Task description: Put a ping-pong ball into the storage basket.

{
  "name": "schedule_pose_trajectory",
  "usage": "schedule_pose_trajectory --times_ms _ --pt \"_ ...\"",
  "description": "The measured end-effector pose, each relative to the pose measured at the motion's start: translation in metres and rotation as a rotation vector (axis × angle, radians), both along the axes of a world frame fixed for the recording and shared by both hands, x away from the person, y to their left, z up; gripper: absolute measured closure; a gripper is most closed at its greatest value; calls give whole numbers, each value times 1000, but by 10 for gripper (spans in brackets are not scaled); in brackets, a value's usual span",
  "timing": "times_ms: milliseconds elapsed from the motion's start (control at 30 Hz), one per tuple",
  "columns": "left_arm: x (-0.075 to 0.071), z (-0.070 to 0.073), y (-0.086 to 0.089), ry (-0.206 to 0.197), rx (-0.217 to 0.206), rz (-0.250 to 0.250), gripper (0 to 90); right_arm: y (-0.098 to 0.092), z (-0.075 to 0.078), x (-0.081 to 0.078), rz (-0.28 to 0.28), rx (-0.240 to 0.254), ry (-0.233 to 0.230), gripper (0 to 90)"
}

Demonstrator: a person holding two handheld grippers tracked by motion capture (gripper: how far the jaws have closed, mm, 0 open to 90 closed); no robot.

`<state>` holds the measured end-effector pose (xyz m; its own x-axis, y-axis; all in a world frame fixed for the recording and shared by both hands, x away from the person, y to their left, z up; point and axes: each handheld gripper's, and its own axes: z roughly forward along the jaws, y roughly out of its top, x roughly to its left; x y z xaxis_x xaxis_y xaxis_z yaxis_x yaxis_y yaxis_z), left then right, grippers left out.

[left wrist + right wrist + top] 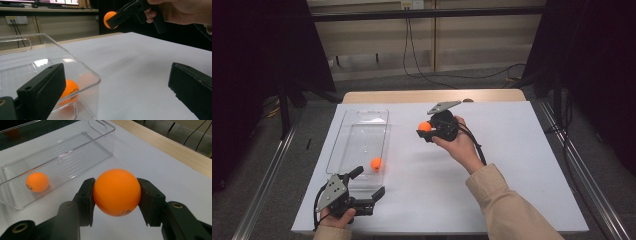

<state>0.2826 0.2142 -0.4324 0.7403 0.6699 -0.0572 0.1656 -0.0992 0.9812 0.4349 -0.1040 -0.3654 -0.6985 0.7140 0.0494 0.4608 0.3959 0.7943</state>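
Note:
My right gripper (426, 130) is shut on an orange ball (425, 126) and holds it above the middle of the white table, to the right of the clear plastic bin (362, 117). In the right gripper view the ball (116, 192) sits squeezed between both pads. A second orange ball (376, 163) lies inside the bin at its near end, also seen as the ball (37, 181) and the ball (70, 88). My left gripper (369, 184) rests open at the table's front left, by the bin's near end, with nothing between its jaws.
The white sheet (522, 150) covers the table, with a wooden strip (432, 96) along the far edge. Metal rails run down both sides. Cables lie on the floor behind the table.

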Motion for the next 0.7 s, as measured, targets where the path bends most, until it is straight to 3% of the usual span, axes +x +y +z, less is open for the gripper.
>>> schedule_pose_trajectory --times_ms 700 --pt "0 0 0 0 -7 3 11 7 1 0 8 11 -1 513"
